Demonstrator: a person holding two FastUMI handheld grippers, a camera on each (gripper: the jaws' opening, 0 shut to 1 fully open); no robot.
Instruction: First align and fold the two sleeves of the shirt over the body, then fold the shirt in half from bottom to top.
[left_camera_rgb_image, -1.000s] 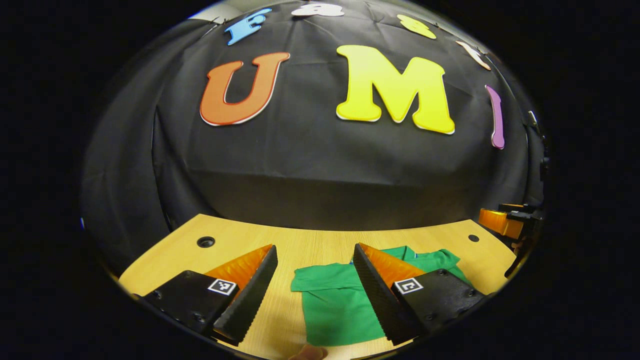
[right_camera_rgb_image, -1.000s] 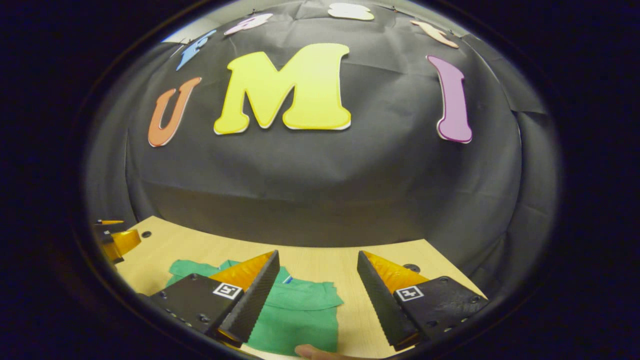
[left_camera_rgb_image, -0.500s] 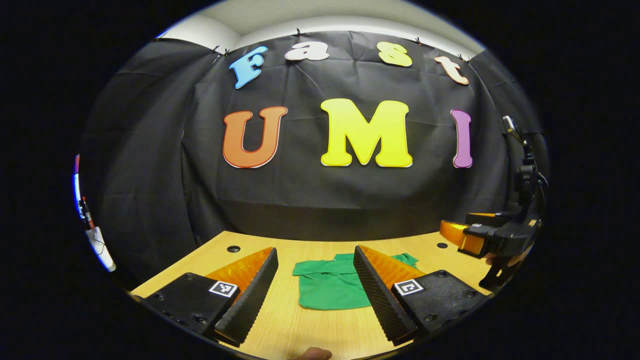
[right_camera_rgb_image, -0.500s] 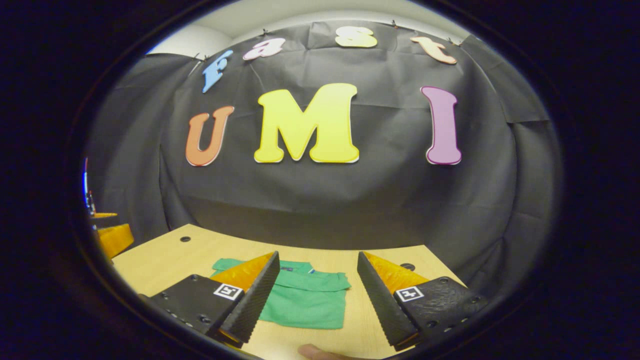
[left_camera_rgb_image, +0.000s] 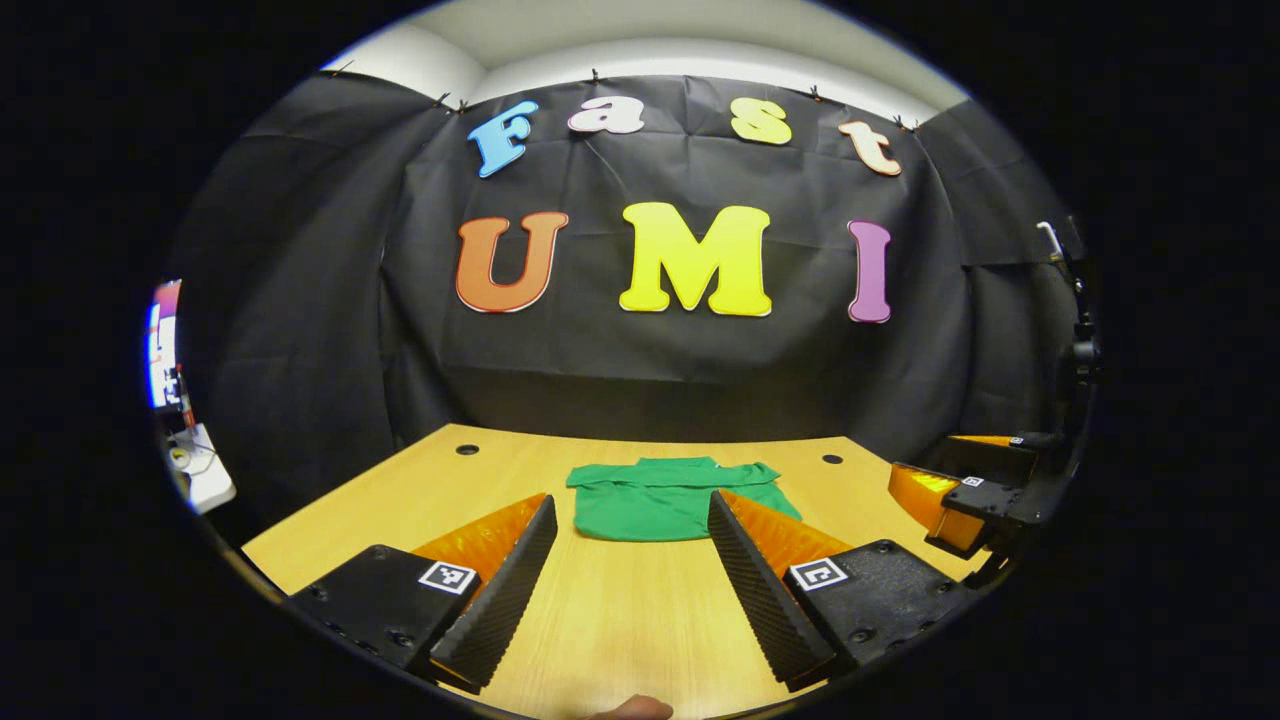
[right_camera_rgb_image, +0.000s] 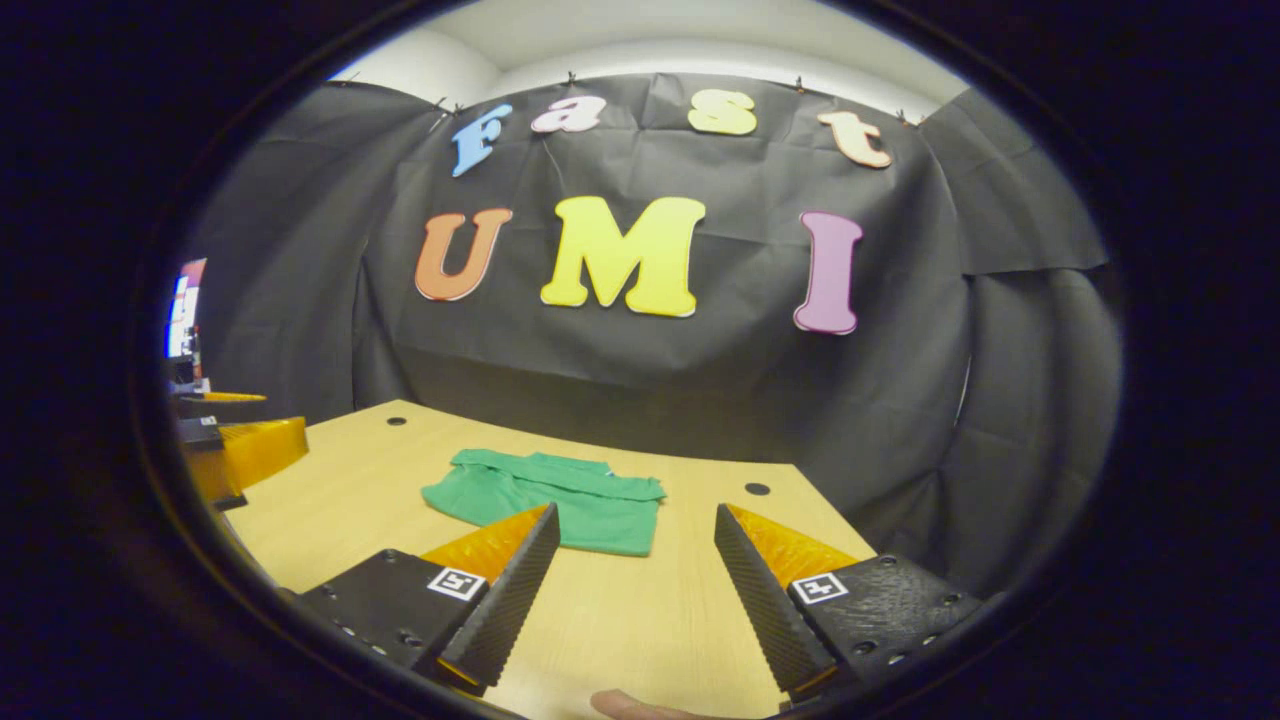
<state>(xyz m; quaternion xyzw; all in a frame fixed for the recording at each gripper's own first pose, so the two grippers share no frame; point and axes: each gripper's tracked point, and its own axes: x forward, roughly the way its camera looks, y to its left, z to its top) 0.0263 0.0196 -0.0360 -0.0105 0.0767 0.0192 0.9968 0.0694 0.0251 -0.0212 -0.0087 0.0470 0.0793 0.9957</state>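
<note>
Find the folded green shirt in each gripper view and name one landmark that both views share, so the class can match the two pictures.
Left gripper view: the green shirt lies folded on the wooden table, just above centre-bottom, beyond the open left gripper.
Right gripper view: the shirt lies left of centre, beyond the open right gripper.
Shared landmark: the round table hole right of the shirt.

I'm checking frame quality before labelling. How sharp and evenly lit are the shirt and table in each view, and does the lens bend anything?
Left gripper view: shirt sharp, evenly lit, no glare; the table far edge bows from fisheye. Right gripper view: shirt also crisp with a soft shadow at its edge; table edge curves, and the scene darkens toward the rim.
</note>
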